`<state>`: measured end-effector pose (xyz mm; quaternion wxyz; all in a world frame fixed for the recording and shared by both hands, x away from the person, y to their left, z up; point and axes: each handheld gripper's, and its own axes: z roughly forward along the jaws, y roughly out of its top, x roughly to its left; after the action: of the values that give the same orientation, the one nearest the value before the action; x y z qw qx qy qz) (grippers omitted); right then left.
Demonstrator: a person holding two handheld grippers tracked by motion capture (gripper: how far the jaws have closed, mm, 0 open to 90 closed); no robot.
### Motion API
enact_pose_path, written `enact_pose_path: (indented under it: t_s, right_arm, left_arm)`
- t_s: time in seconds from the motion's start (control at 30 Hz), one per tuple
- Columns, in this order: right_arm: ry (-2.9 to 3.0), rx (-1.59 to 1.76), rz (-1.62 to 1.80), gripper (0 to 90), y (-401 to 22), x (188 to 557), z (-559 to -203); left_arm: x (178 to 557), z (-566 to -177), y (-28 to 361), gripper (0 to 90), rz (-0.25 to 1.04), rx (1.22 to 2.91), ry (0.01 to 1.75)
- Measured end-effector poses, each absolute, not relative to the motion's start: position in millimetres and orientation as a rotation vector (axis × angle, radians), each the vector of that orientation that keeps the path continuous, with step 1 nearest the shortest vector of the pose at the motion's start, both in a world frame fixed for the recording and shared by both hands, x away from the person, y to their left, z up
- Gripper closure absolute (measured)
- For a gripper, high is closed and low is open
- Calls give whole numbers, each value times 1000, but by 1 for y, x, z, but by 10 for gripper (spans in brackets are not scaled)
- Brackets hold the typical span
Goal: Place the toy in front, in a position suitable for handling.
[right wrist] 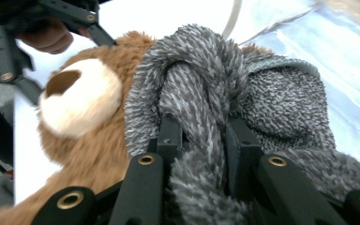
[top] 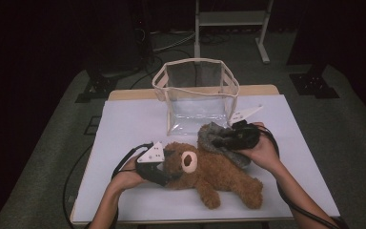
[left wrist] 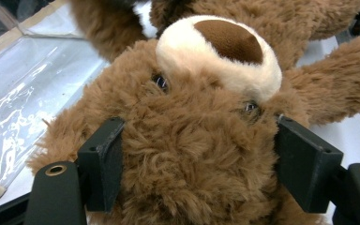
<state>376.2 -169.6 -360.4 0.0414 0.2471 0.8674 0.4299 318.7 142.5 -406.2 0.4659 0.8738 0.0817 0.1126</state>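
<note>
Work in hand: the two soft things seem meant to go into the clear bag [top: 196, 93], which stands open at the far side of the counter [top: 124, 124].
Done so far: nothing is inside the bag; both soft things are gripped.
Left to do: by this reading, to carry each thing over the rim and let it go inside.
Teddy bear: the teddy bear [top: 209, 174] lies on the counter in front of the bag, its head toward the left gripper [top: 164, 169].
Left gripper fingers: one finger [left wrist: 101, 161] on each side of the bear's head, pressing into the fur; they grasp the head.
Grey cloth: the grey knitted cloth [right wrist: 243, 108] is bunched above the bear's body, just before the bag.
Right gripper fingers: the right gripper [right wrist: 201, 145] is clenched on a fold of the grey cloth.
Count of things: one bag, one teddy bear, one grey cloth, two grippers.
</note>
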Motion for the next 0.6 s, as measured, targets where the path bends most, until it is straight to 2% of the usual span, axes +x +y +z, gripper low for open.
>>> enact_pose_path:
  t_s: [0.2,0.6]
  right_arm:
    - [2668,823,1264,708,-163,390,-371]
    - [2574,1025,1262,710,-239,377,-386]
  left_arm:
    - [317,-406,144,252,276,2156,180]
    - [316,-405,142,233,285,2163,168]
